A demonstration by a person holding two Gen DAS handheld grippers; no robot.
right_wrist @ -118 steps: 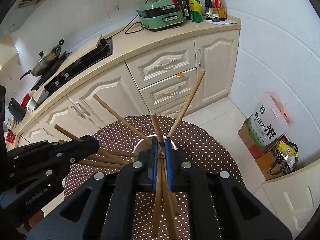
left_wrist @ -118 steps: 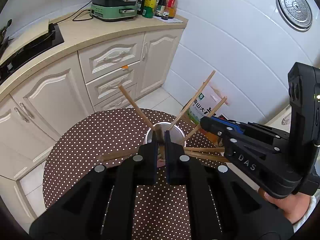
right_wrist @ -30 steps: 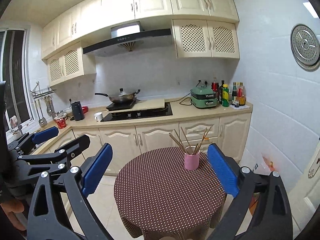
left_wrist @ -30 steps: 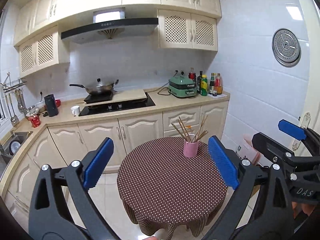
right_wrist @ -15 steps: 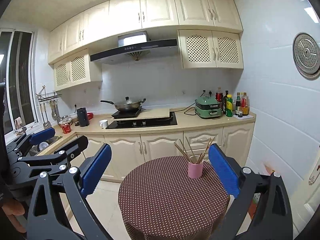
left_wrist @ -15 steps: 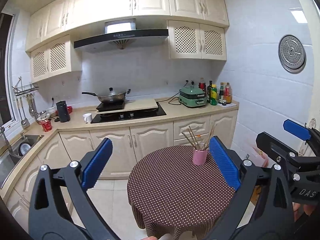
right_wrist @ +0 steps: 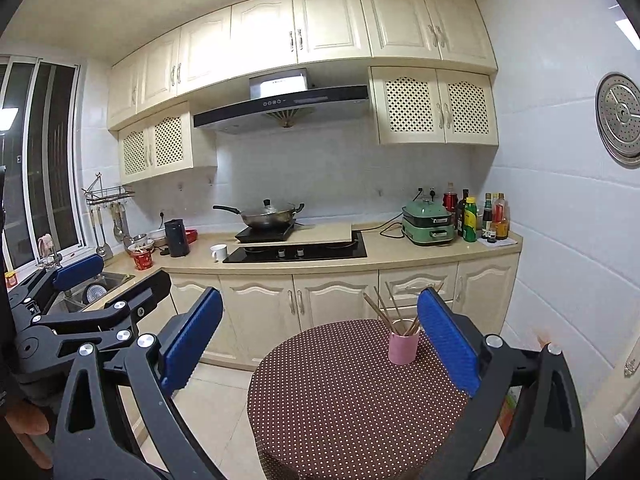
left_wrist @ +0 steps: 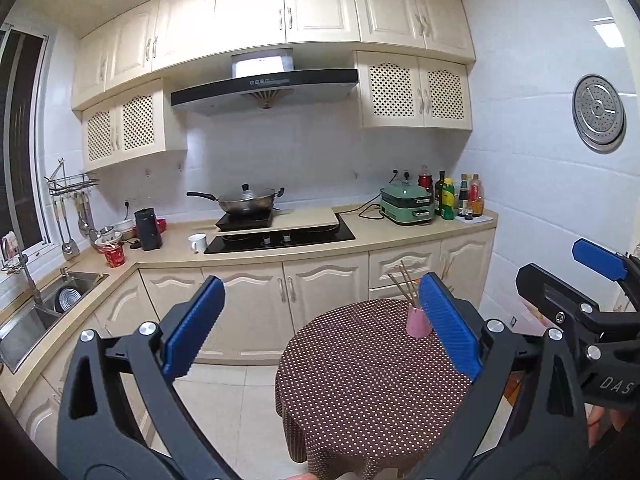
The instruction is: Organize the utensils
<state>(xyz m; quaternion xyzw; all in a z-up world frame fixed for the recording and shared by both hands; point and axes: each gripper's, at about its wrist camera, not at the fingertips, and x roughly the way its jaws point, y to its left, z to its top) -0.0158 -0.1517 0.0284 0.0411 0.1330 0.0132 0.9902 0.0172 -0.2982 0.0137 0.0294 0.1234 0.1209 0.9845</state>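
Observation:
A pink cup (right_wrist: 403, 347) full of wooden chopsticks (right_wrist: 380, 310) stands at the far right side of the round table with the brown dotted cloth (right_wrist: 352, 396). In the left wrist view the same pink cup (left_wrist: 418, 325) is partly hidden behind my right-hand blue pad, and the chopsticks (left_wrist: 405, 286) stick out above it. My left gripper (left_wrist: 320, 328) is open wide and empty, well back from the dotted table (left_wrist: 360, 376). My right gripper (right_wrist: 320, 340) is open too, holding nothing. Each gripper shows at the edge of the other's view.
The kitchen counter (right_wrist: 400, 258) runs behind the table with a hob (right_wrist: 296, 250), a wok (right_wrist: 268, 214), a green cooker (right_wrist: 428, 222) and bottles (right_wrist: 480, 218). A sink (left_wrist: 48, 300) lies at the left. Tiled floor (right_wrist: 216, 412) lies left of the table.
Both grippers have drawn further back from the table and shifted left, so table and cup sit smaller and more to the right. Earlier both were shut at the cup among the chopsticks.

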